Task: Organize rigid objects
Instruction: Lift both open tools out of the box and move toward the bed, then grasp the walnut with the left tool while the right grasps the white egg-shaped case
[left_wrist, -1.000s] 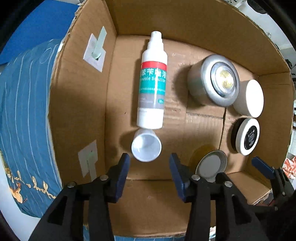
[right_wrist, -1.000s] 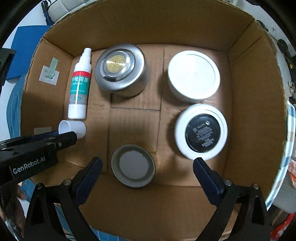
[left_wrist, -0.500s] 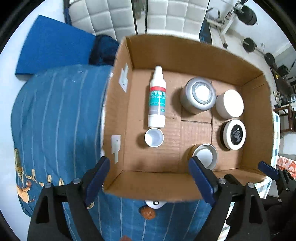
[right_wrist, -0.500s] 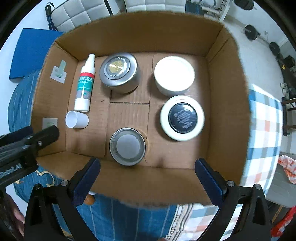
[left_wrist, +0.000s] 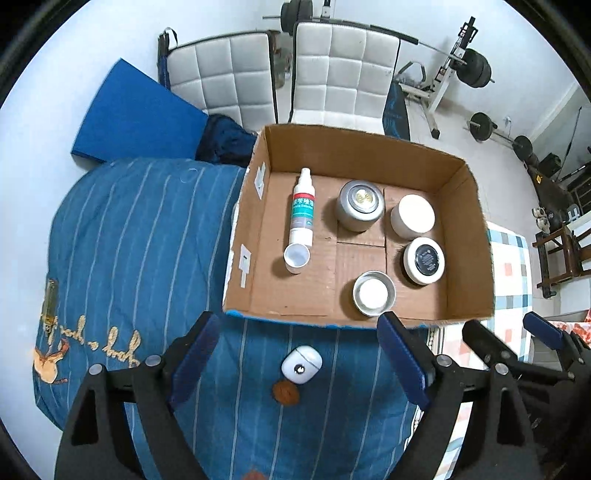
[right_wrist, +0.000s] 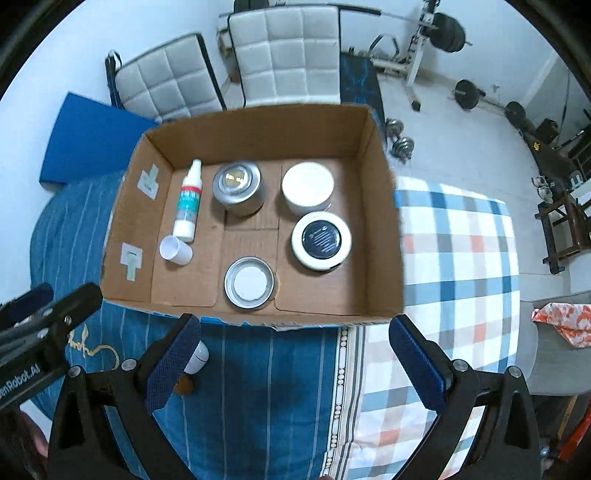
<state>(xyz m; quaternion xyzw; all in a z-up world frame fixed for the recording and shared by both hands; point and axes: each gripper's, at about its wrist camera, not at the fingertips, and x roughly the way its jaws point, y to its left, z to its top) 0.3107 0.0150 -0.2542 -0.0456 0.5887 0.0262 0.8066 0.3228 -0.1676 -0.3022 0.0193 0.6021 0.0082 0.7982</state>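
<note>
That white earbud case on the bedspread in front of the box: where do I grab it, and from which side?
Come straight down with the left gripper, which hangs open right above the earbud case. It lies flat on the soft bedspread, so close the pads across its narrower rounded sides, at mid-height, clear of the brown object beside it.

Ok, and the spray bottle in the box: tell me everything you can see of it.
The spray bottle is white plastic with a red band above a teal printed label. It lies flat on the floor of the cardboard box, near the left wall, nozzle toward the far wall. Its base sits against the small white cap, which lies open. No gripper touches it.
</note>
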